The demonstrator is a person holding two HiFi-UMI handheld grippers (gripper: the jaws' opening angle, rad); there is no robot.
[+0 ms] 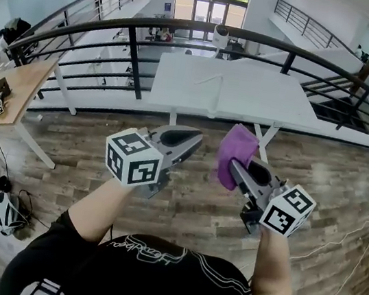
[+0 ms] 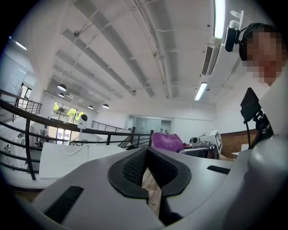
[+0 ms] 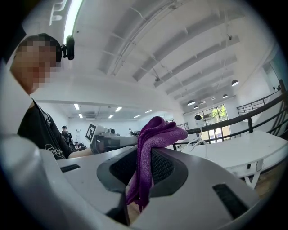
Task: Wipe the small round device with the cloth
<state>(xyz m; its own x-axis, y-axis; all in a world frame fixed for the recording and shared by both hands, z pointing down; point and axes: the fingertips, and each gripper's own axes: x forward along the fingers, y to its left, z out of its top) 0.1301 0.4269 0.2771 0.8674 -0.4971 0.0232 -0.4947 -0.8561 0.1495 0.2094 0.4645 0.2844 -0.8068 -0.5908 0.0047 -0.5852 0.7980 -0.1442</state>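
A small round white device (image 1: 221, 36) with a dark face stands at the far edge of the white table (image 1: 247, 101); it also shows as the device (image 2: 83, 118) and the device (image 3: 198, 117) in the gripper views. My right gripper (image 1: 234, 166) is shut on a purple cloth (image 1: 235, 151), which bunches above the jaws as the cloth (image 3: 155, 137). My left gripper (image 1: 186, 137) is shut with nothing in it, its pads (image 2: 135, 168) meeting. Both grippers hover side by side over the wooden floor, well short of the table.
A black railing (image 1: 133, 66) curves behind the table. A white cable (image 1: 209, 81) lies on the tabletop. At left is a wooden desk (image 1: 17, 85) with gear on it. Cables trail on the floor (image 1: 342, 245) at right.
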